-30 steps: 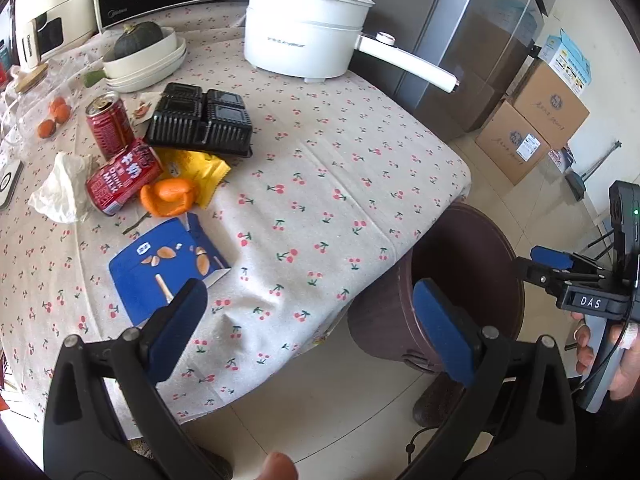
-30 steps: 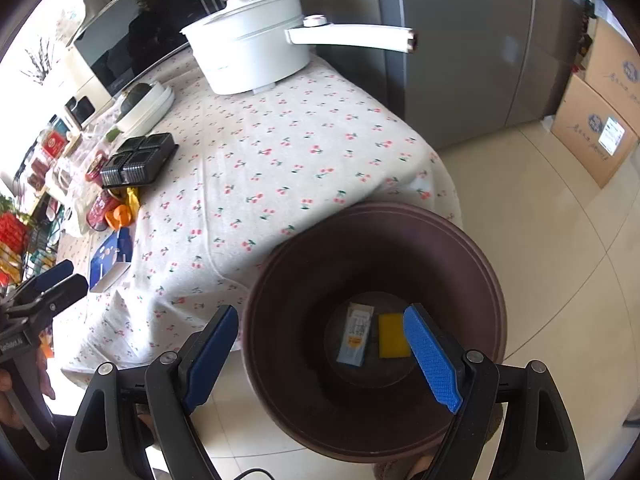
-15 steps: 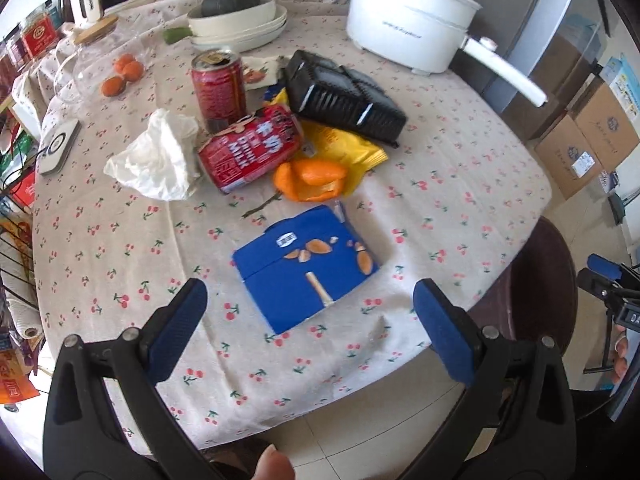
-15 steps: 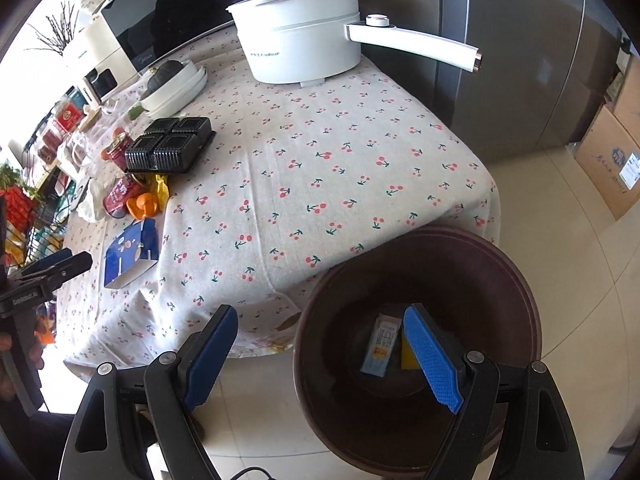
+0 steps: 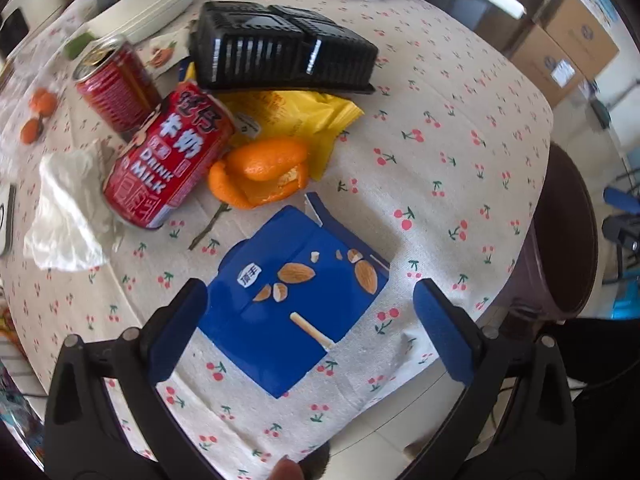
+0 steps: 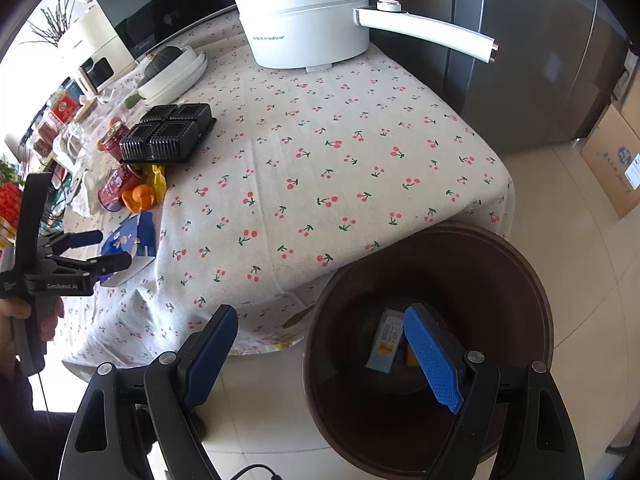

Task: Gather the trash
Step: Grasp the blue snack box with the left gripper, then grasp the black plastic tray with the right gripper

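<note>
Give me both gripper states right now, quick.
Left gripper: open, empty, fingers either side of the blue box, not touching it.
Right gripper: open, empty, over the bin.

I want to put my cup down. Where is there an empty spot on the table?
Free: the wide cherry tablecloth between the white pot, the black tray and the edge above the brown bin. Crowded: the corner with the cans, orange peel, tissue and blue box.
</note>
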